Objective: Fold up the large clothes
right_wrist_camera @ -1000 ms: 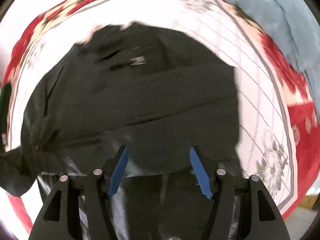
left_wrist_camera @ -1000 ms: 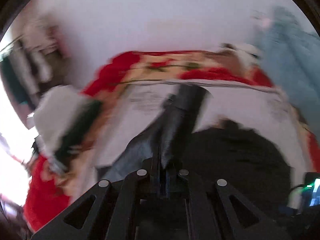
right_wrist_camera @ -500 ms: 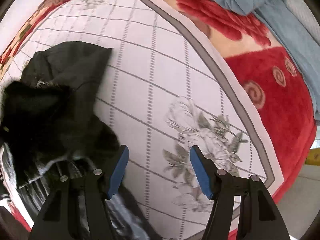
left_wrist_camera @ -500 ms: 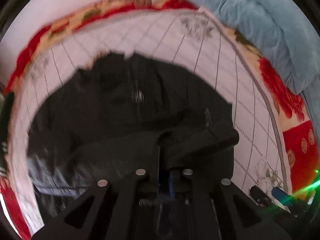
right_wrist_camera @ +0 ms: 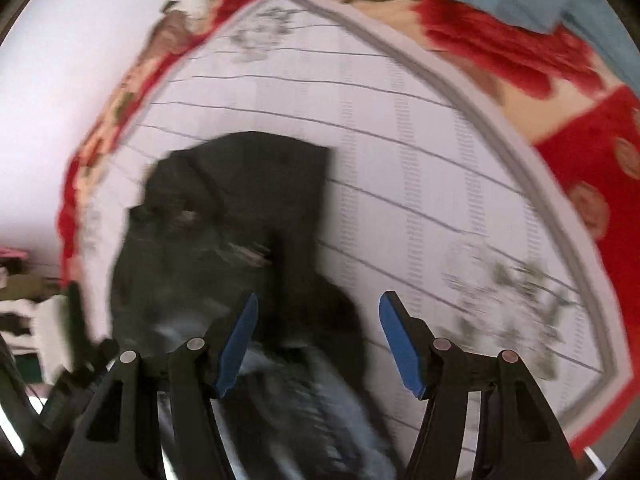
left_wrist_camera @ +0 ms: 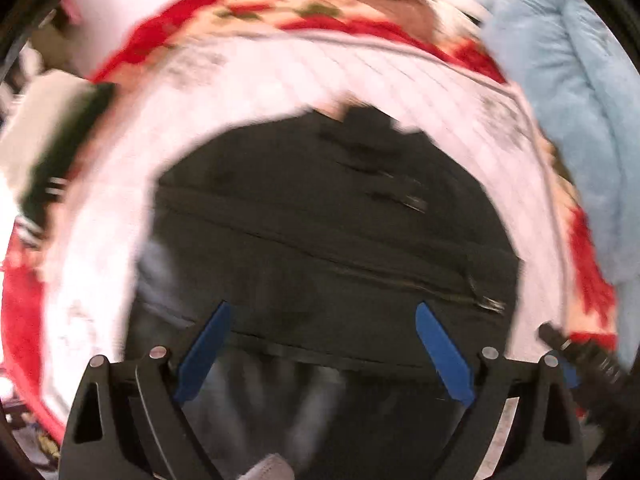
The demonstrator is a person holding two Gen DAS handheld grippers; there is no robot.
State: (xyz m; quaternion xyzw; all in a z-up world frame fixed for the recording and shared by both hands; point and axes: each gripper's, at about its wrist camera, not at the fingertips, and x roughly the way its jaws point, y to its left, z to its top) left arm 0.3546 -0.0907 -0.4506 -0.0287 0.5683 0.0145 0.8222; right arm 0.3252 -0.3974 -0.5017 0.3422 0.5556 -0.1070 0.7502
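Note:
A large black jacket point(left_wrist_camera: 332, 232) lies spread on a white checked bed cover point(left_wrist_camera: 280, 80), with a fold of it laid across its middle. It also shows in the right wrist view point(right_wrist_camera: 224, 232), at the left. My left gripper point(left_wrist_camera: 320, 320) is open and empty, low over the jacket's near hem. My right gripper point(right_wrist_camera: 316, 316) is open and empty, over the jacket's right edge. Both views are blurred by motion.
A red flowered blanket point(right_wrist_camera: 560, 92) borders the white cover point(right_wrist_camera: 420, 160). A pale blue quilt point(left_wrist_camera: 568, 92) lies at the right. A white and green garment point(left_wrist_camera: 60, 128) sits at the far left. The other gripper's tip point(left_wrist_camera: 576, 352) shows at the right edge.
My left gripper was shut on a black sleeve, carried it over the jacket, and has now opened and let go. My right gripper stayed open and swung its view to the right.

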